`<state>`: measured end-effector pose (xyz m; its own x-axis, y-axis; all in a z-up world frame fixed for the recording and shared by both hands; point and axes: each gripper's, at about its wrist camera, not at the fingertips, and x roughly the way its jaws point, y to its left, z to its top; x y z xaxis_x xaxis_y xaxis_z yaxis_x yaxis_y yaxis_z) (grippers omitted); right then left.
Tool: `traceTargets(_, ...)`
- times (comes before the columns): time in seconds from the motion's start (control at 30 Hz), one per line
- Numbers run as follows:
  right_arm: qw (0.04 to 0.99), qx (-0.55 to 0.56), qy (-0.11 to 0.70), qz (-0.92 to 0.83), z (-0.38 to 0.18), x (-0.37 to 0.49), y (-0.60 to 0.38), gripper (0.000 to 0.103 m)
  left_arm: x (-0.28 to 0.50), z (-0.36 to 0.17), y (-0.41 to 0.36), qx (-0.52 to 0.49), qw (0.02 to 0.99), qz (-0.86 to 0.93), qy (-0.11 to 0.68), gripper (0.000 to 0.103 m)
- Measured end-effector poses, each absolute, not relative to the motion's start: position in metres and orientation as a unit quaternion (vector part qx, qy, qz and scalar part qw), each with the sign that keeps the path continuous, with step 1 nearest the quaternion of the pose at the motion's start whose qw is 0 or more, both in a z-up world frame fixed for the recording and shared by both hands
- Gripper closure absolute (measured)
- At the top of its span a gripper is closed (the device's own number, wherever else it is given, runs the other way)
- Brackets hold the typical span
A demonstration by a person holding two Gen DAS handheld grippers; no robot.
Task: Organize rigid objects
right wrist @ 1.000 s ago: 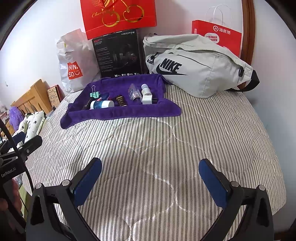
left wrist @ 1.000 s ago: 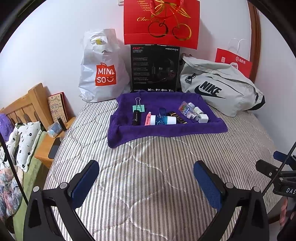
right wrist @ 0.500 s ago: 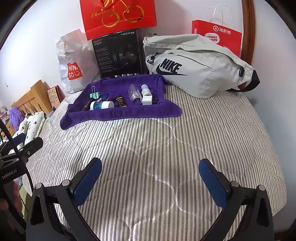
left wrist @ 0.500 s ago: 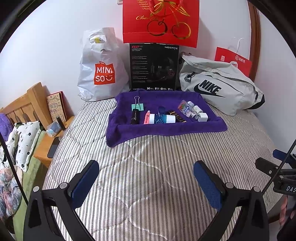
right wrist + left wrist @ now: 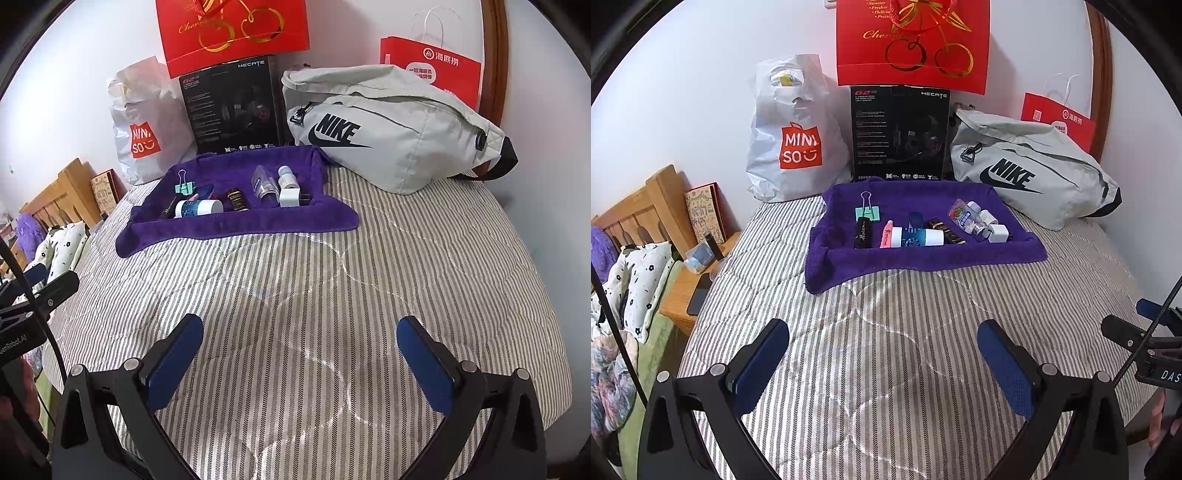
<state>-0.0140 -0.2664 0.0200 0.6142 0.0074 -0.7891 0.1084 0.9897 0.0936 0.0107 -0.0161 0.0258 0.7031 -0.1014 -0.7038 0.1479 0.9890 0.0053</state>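
- Left wrist view: our left gripper (image 5: pixel 882 363) hangs over bare striped quilt (image 5: pixel 923 332), jaws spread wide, nothing between the pads.
- Right wrist view: our right gripper (image 5: pixel 299 363) is likewise wide open and empty, over the same quilt.
- The small items lie in a row on the purple towel (image 5: pixel 923 258), well ahead of both grippers and near the far wall.
- From the left gripper the row sits almost straight ahead; from the right one the towel (image 5: pixel 240 221) lies ahead and to the left, so we judge the left nearer to the clip (image 5: pixel 867 211) and black tube (image 5: pixel 863 233).
- The charger (image 5: pixel 290 196) and clear bottle (image 5: pixel 264 184) at the row's right end fall closer to the right gripper.
- The white-and-teal tube (image 5: pixel 916 237) lies with its long axis across our line of approach; the black tube runs roughly along it.
- This layout fits either items gathered on the towel already or items waiting to be moved elsewhere; we cannot tell which.
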Motion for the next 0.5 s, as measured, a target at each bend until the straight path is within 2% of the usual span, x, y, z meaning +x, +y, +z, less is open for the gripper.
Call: traceTargets(0.5, 0.896, 0.068, 0.439, -0.028, 0.0164, -0.0139, -0.2663, 0.0, 0.0132, 0.0257, -0.0151, 0.028, 0.923, -0.061, 0.379, 0.0)
